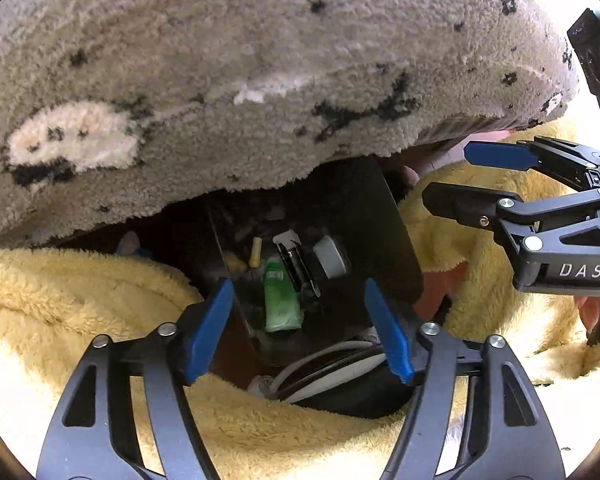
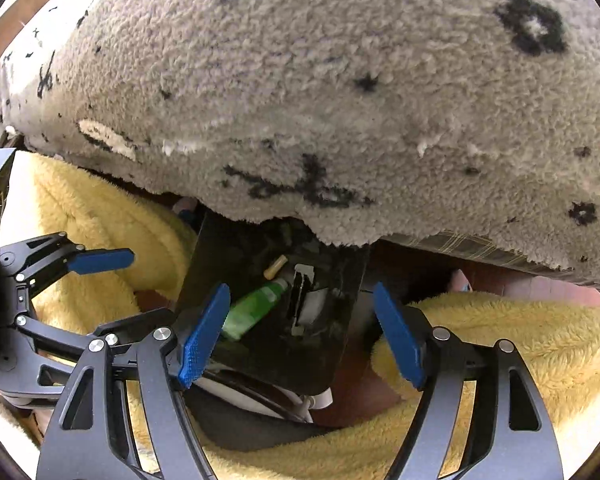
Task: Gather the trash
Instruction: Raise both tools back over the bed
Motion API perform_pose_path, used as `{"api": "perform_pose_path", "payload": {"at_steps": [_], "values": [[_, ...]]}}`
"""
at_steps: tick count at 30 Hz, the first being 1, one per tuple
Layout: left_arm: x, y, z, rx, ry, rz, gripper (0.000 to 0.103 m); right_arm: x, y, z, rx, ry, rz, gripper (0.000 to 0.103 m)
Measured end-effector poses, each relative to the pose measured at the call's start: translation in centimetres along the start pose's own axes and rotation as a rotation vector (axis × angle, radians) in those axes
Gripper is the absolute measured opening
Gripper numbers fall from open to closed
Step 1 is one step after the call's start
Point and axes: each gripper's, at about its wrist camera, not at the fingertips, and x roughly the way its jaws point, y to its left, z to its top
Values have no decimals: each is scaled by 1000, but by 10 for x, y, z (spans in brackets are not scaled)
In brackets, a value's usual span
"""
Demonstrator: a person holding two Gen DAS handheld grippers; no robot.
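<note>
We see the left gripper [image 1: 300, 328] spread wide, nothing between its blue pads [image 1: 210, 328]. In the left wrist view the left pad sits against the near-left wall of the black bin [image 1: 380, 240]; whether it actually touches we can't tell. The right pad hangs over the near rim, above a white cable [image 1: 328, 360] looped at the bin's base.

Inside the bin, left to right: a small beige cylinder [image 1: 255, 252], a green bottle [image 1: 280, 300] lying on its side, a black-and-white packet [image 1: 294, 264], a round white lid-like piece [image 1: 330, 258]. All loose on the bin floor, none gripped.

A grey shaggy rug with black marks [image 1: 260, 80] drapes over the far side of the bin and fills the upper frame. Yellow fleece blanket [image 1: 80, 300] surrounds the bin left, front and right.

The right gripper [image 2: 300, 332] is also wide open and empty. In its own view the left pad [image 2: 204, 336] overlaps the bin's [image 2: 300, 360] near-left edge just beside the green bottle [image 2: 256, 308]; the right pad is off the bin's right edge, near the yellow blanket [image 2: 520, 340]. The beige cylinder [image 2: 275, 267] lies just beyond the bottle's cap. The left gripper [image 2: 100, 280] shows at far left of this view, jaws apart, over the blanket. The rug [image 2: 340, 100] overhangs here too.
</note>
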Motion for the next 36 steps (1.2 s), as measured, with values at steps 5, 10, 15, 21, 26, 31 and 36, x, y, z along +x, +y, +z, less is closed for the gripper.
{"api": "perform_pose_path", "payload": {"at_steps": [5,10,15,21,26,31,36], "values": [[-17,4,3,4,-38,3,70,-19,0,8,11,-42,-15,75],[-43,4,13,12,-110,14,72,-52,-9,16,37,-136,-37,76],[-82,2,28,16,-240,39,78,-88,-28,26,58,-257,-72,76],[-125,9,55,5,-379,59,82,-137,-37,50,57,-403,-113,77],[-144,14,80,-3,-446,91,83,-154,-53,71,65,-472,-143,77],[-155,34,105,-44,-492,118,84,-152,-68,99,102,-493,-161,77],[-156,58,132,-89,-502,139,84,-140,-84,121,141,-490,-170,77]]}}
